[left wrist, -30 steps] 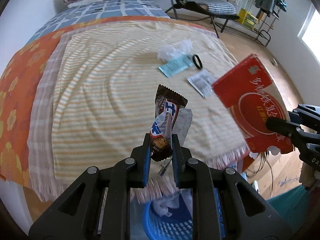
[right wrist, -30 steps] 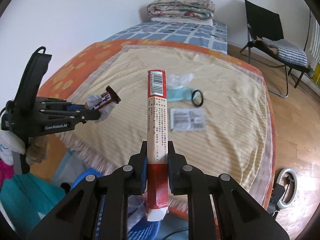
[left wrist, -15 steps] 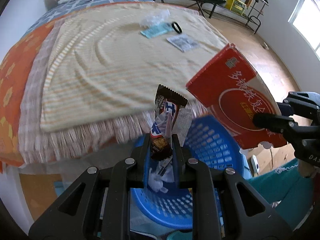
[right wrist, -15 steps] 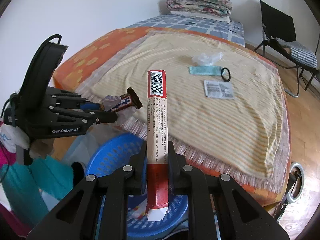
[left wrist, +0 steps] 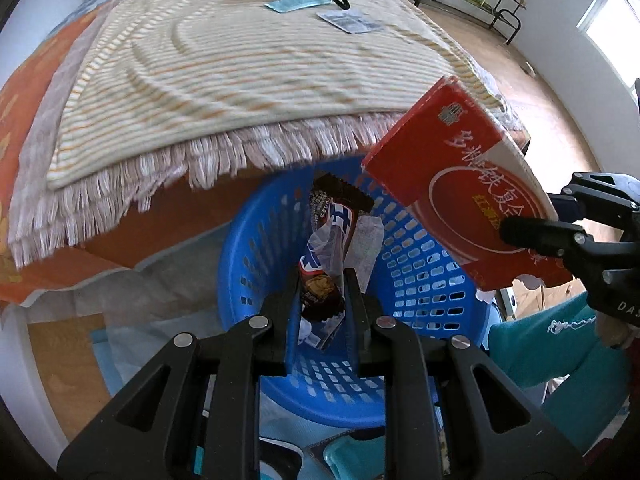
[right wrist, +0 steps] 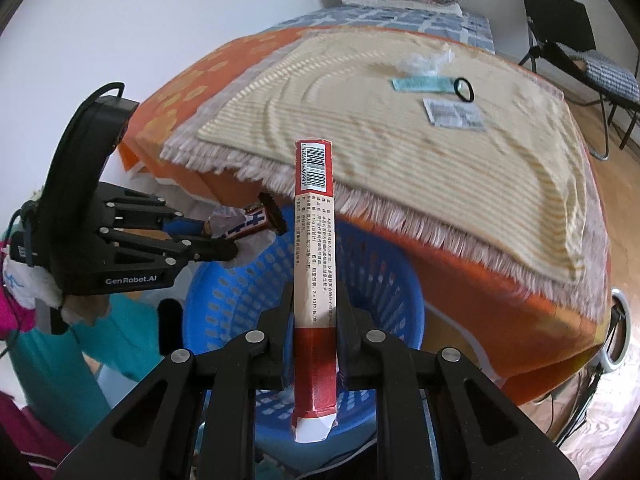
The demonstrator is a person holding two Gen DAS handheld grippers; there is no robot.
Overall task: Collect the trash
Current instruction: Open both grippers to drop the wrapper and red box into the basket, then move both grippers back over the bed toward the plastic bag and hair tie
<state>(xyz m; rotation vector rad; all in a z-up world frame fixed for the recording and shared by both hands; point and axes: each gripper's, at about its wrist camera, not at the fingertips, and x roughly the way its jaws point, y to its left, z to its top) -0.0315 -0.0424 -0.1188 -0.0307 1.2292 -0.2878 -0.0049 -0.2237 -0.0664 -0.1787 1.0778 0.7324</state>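
Observation:
My left gripper (left wrist: 322, 280) is shut on a bunch of snack wrappers (left wrist: 332, 232), held right over the blue plastic basket (left wrist: 248, 248) on the floor by the bed. It also shows in the right wrist view (right wrist: 224, 240) with the wrappers (right wrist: 252, 222). My right gripper (right wrist: 314, 304) is shut on a flat red carton (right wrist: 314, 240), held edge-up above the basket (right wrist: 392, 296). The carton (left wrist: 460, 200) shows broad-side at the right of the left wrist view, over the basket's right rim.
On the striped blanket (right wrist: 400, 120) lie a clear plastic scrap (right wrist: 424, 60), a teal packet (right wrist: 420, 84), a black ring (right wrist: 464, 90) and a white sachet (right wrist: 454, 114). A black folding chair (right wrist: 568, 40) stands far right. The bed edge (left wrist: 200, 160) overhangs the basket.
Both grippers have come back off the bed and lowered with their loads, so that they now hang over the blue basket, which fills more of both views.

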